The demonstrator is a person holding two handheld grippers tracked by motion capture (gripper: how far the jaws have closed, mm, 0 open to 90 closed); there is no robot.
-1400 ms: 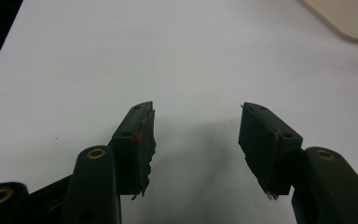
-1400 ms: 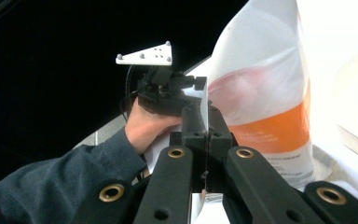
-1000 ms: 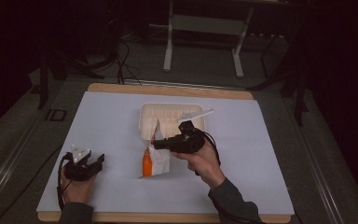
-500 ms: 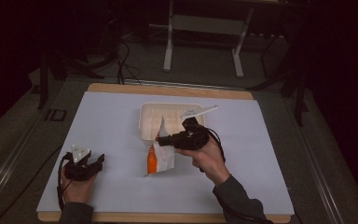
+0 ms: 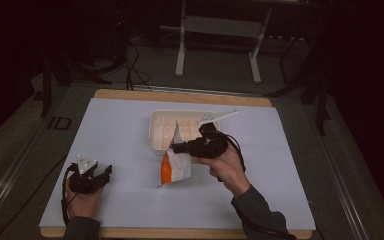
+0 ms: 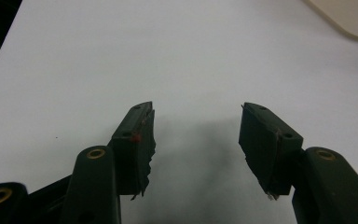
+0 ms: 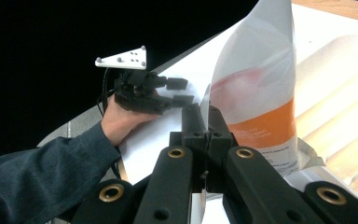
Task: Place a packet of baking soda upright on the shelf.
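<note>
While your right gripper (image 7: 205, 122) has its jaws pressed together on the edge of the white and orange pouch (image 7: 261, 93), the pouch stands upright with its bottom on the white table sheet (image 5: 120, 130), just in front of the cream tray (image 5: 160, 125). In the high view its top leans over the tray's near rim. Your left gripper (image 6: 196, 135) rests low over bare sheet near the table's left front, jaws well apart, nothing between them. Compared with a second ago, the pouch stands taller and your right hand (image 5: 225, 165) has shifted slightly; the left hand (image 5: 82, 197) sits where it was.
</note>
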